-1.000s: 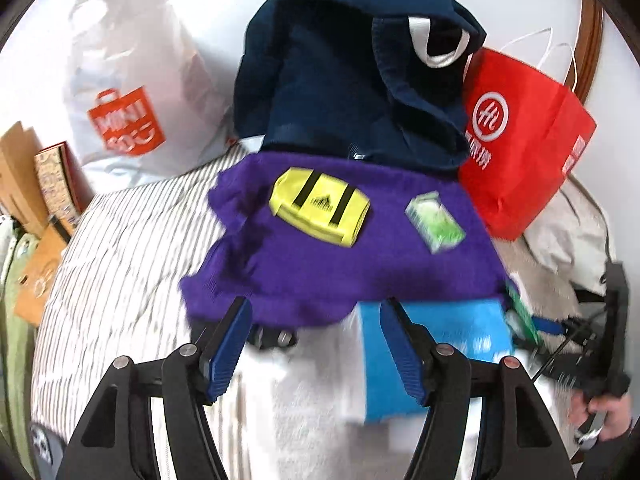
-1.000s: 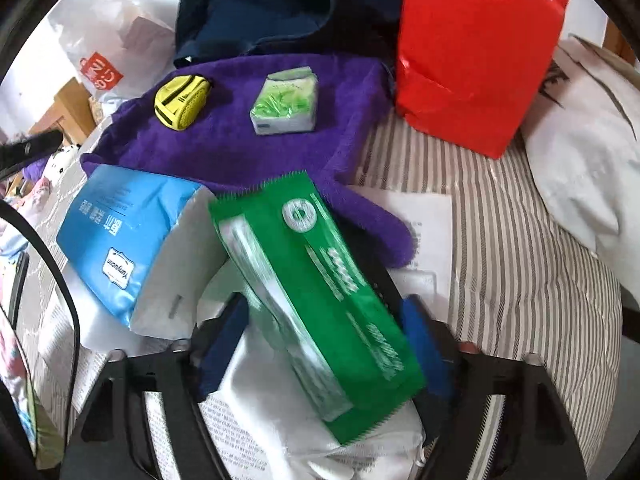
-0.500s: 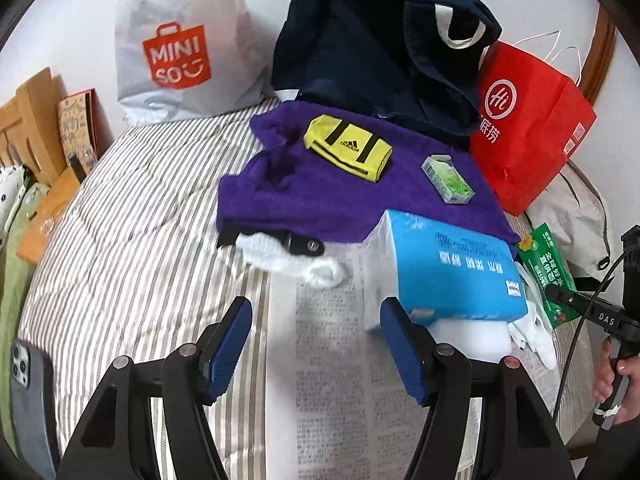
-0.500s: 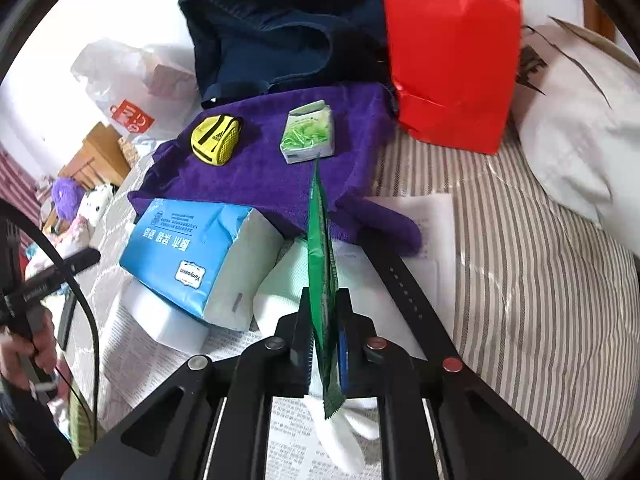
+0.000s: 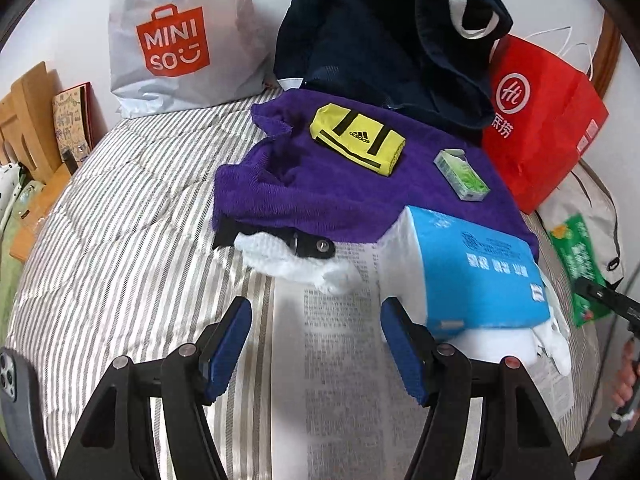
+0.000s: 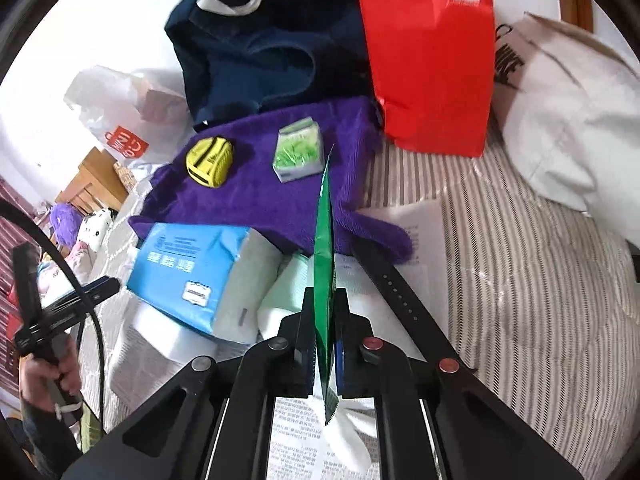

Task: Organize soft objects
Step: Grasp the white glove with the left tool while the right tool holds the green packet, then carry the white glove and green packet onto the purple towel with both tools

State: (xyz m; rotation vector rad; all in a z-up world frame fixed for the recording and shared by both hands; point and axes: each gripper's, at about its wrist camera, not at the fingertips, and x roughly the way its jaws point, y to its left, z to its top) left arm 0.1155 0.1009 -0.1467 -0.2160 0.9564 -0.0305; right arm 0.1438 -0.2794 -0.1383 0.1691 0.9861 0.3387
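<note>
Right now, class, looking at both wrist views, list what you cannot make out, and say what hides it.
- Green packet: right wrist view shows only its edge; print unreadable. In the left wrist view it is blurred.
- Black strap: its far end is hidden under the purple towel.
- Phone: cut off by the left wrist view's edge.
- Red bag: its top is cut off in the right wrist view.

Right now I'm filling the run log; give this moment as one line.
left gripper: open, empty | right gripper: shut on green packet | blue tissue pack: on bed, beside purple towel
</note>
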